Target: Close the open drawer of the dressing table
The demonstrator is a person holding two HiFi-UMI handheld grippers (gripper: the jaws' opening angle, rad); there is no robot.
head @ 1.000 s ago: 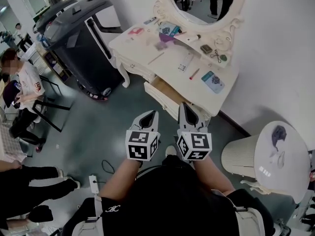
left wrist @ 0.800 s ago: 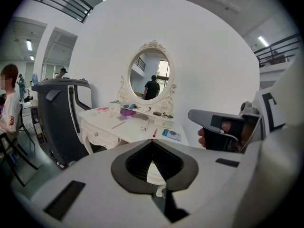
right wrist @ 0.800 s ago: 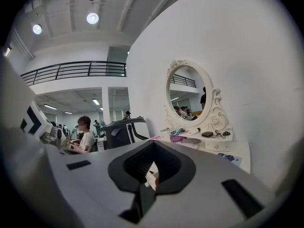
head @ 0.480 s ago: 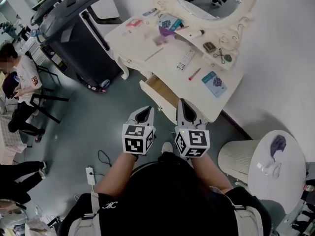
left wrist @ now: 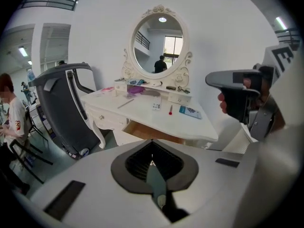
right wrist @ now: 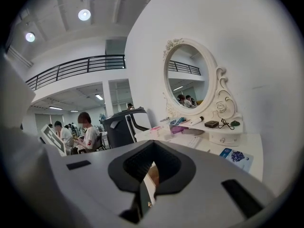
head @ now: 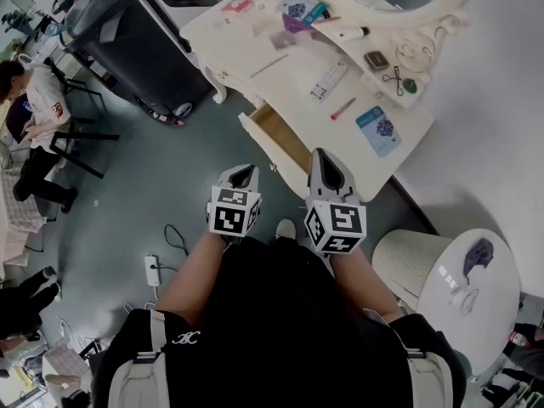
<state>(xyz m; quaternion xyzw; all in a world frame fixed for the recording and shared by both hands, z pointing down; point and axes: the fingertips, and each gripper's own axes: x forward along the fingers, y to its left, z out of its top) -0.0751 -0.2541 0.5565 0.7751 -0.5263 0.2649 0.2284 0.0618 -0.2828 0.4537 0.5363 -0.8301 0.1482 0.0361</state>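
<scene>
The white dressing table [head: 293, 83] stands ahead of me with its oval mirror [left wrist: 159, 46]. Its drawer [head: 274, 134] is pulled out towards me, and the pale wood inside shows [left wrist: 145, 129]. My left gripper [head: 243, 172] is shut and empty, just left of the drawer's near end and short of it. My right gripper [head: 324, 155] is also shut with nothing in it, and it overlaps the tabletop's front edge beside the drawer. Along the left jaws [left wrist: 152, 144] the drawer lies straight ahead. The right jaws [right wrist: 152, 145] hide the drawer and point at the tabletop [right wrist: 204, 144].
A large dark grey machine [head: 127, 41] stands left of the table. A ribbed white basket [head: 404, 266] and a round white side table [head: 467, 287] are at the right. A power strip [head: 153, 270] lies on the floor. A person [head: 34, 117] sits far left. Small items litter the tabletop.
Both grippers have dropped and moved forward, nearer the open drawer. The table and drawer look closer in the head view. Both stay shut.
</scene>
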